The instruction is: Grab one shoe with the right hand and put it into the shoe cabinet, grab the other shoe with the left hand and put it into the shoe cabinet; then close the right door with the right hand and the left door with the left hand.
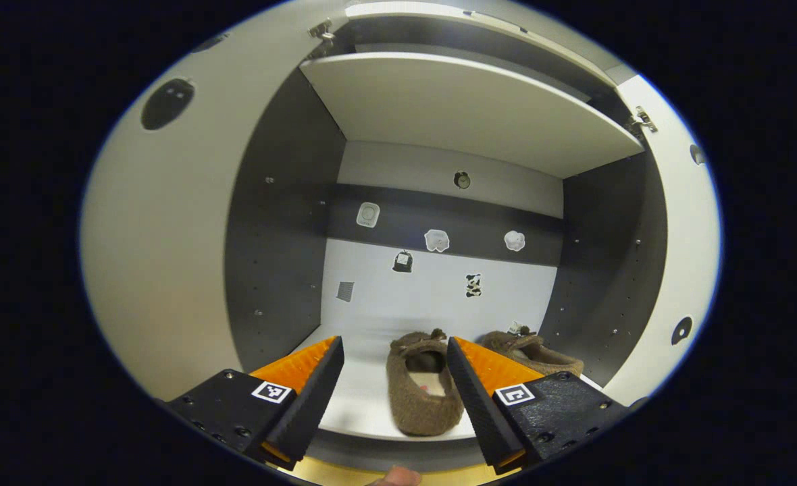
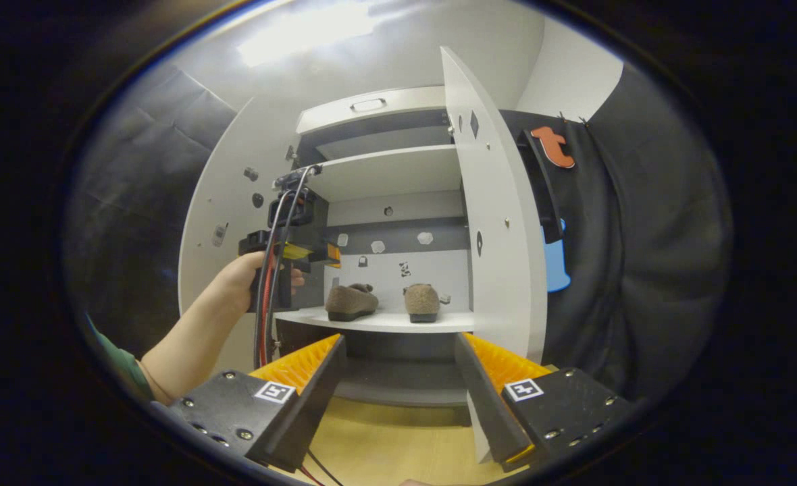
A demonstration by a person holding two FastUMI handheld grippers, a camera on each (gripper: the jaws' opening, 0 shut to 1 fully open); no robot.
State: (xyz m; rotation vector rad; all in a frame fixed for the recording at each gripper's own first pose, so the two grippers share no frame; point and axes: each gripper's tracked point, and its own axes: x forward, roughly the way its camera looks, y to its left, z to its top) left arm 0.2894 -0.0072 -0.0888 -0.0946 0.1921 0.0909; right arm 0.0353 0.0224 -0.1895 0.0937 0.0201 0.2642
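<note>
Two brown fuzzy slippers (image 1: 424, 391) (image 1: 533, 352) rest on one white shelf (image 1: 365, 405) of the shoe cabinet (image 1: 284, 223). Both hand-held grippers, left (image 1: 393, 378) and right (image 2: 398, 378), stand wide, empty. Two doors (image 1: 162, 256) (image 2: 500, 229) hang open.

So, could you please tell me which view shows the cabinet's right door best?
The right gripper view: the right door stands open, nearly full height. The left gripper view catches just its curved inner face at the edge.

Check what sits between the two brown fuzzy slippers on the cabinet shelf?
Nothing: in the right gripper view, bare white shelf separates the left brown fuzzy slipper from the right brown fuzzy slipper; they stand apart.
</note>
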